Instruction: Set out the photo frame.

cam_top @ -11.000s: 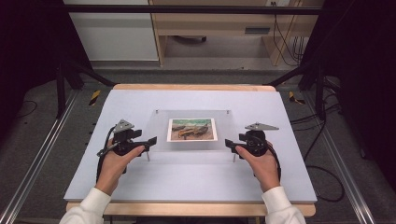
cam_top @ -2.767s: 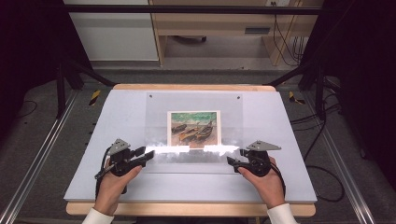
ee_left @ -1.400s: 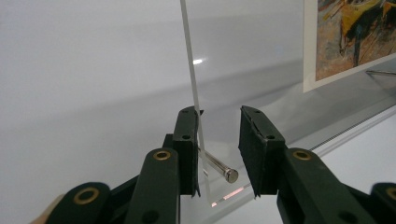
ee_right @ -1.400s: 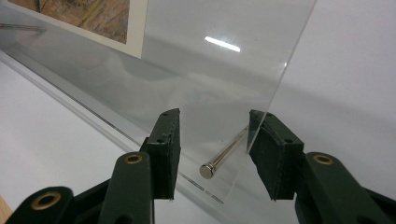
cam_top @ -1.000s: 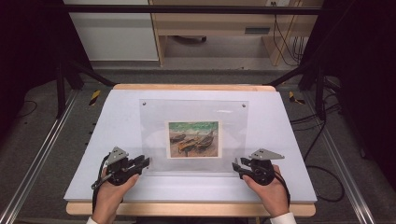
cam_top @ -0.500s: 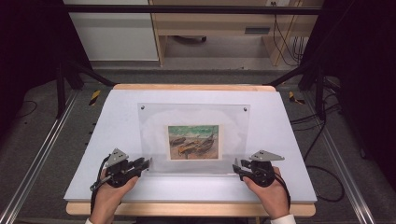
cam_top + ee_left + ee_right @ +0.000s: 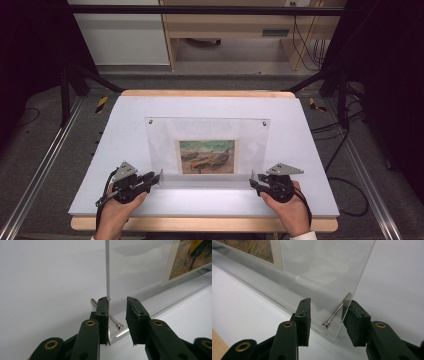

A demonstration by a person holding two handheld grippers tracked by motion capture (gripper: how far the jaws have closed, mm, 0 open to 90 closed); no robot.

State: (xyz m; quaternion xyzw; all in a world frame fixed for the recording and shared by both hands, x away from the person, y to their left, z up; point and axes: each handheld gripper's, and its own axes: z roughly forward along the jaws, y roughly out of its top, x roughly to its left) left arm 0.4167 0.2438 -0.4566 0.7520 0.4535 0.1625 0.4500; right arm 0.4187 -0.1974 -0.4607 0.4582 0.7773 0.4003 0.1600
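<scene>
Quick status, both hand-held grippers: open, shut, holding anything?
Left hand-held gripper: open, jaws astride the acrylic frame's lower corner; one pad touches it, no clamp.
Right hand-held gripper: open around the other lower corner, not clamped.

Black hand-held gripper (image 7: pixel 156 179), brass rivets

I work in what looks like a lab or a recording room set up for tests. My table (image 7: pixel 310 150) is a plain white sheet on a wooden board, standing on grey carpet (image 7: pixel 45 150) between two metal rails (image 7: pixel 35 175). Black stand legs (image 7: pixel 70 85) rise at both sides, and a dark bar (image 7: pixel 210 10) crosses overhead. Loose cables (image 7: pixel 345 165) trail over the floor at the right, yellow-and-black tape marks (image 7: pixel 101 103) lie on the carpet, and bare light-wood furniture (image 7: pixel 235 30) stands behind with a white cabinet (image 7: pixel 120 35).
</scene>
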